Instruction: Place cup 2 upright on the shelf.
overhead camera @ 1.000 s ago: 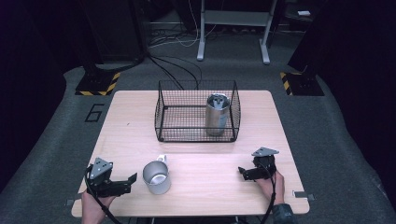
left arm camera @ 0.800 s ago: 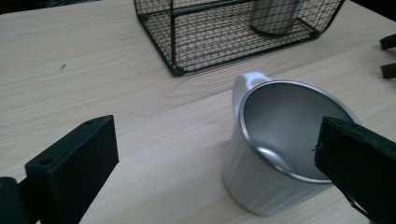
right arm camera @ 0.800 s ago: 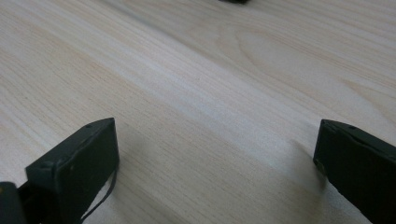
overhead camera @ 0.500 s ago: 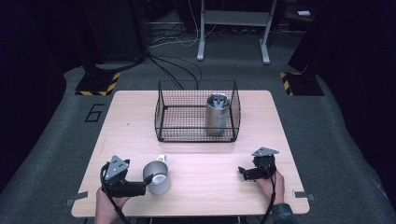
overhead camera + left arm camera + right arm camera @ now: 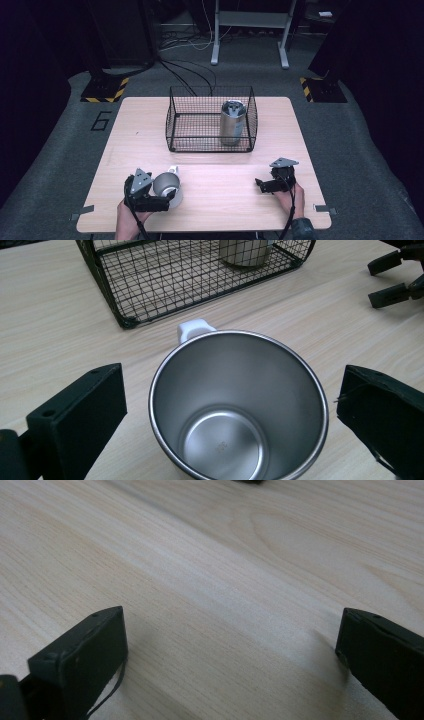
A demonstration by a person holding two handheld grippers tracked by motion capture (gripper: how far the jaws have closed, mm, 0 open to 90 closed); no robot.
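A steel mug [image 5: 168, 188] with a white handle stands upright near the table's front left; the same mug [image 5: 239, 405] sits between the wide-apart jaws of my left gripper [image 5: 165, 199], which is open around it without touching it. A tall steel tumbler [image 5: 233, 122] stands inside the black wire basket [image 5: 175, 121] at mid-table; the tumbler's base [image 5: 244, 251] and the basket [image 5: 125, 300] also appear in the left gripper view. My right gripper [image 5: 260, 185] rests open at the front right, with bare wood between its jaws [image 5: 230, 645].
The wooden table [image 5: 295, 130] has bare wood left and right of the basket. Around it lies dark grey floor with cables [image 5: 190, 75], hazard-striped stands [image 5: 102, 92] and a metal frame [image 5: 250, 35] at the back.
My left gripper has moved right, from the table's front left corner up to the mug, and its jaws now straddle the mug. The right gripper has stayed still.
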